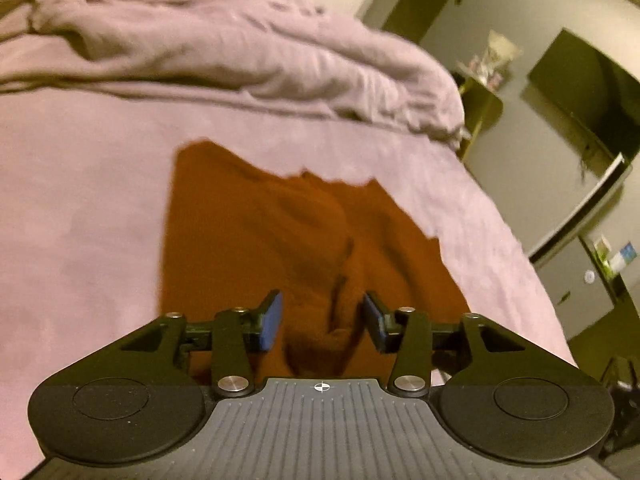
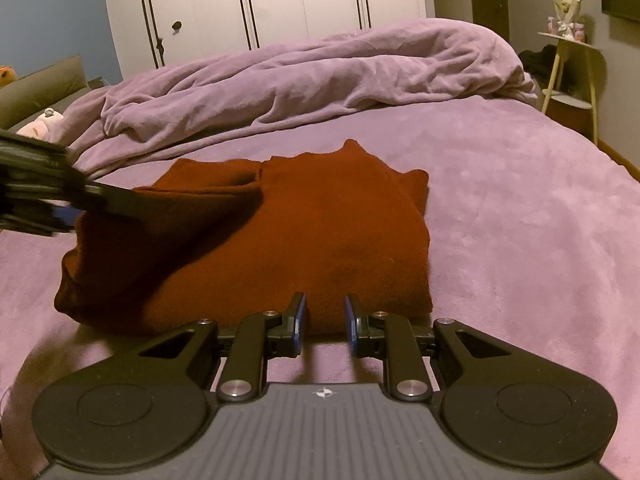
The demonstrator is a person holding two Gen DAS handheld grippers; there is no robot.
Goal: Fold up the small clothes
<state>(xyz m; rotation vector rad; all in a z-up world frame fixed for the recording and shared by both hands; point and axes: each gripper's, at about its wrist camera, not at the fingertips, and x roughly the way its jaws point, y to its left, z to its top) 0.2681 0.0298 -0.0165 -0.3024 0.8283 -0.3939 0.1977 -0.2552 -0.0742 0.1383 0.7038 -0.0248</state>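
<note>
Rust-red garment (image 2: 288,236) lies partly folded on the bed (image 2: 520,216), on the flat lilac cover in front of the heaped lilac duvet (image 2: 304,76); one sleeve or side is doubled over its left part. Left gripper (image 1: 322,322) hangs above the garment's near end, jaws moderately wide; a raised fold of the red cloth stands in the gap, and the blue pads (image 1: 271,322) are clear of it on both sides. Left view is blurred. In the right view that same gripper reaches in from the left edge over the garment's left part. Right gripper (image 2: 326,322) sits at the garment's near edge, jaws narrow with a plain gap; only the bed cover and the garment's edge show between them, nothing pinched. Beyond the duvet: white wardrobe doors (image 2: 280,0). Right of the duvet: small side table (image 2: 568,40).
</note>
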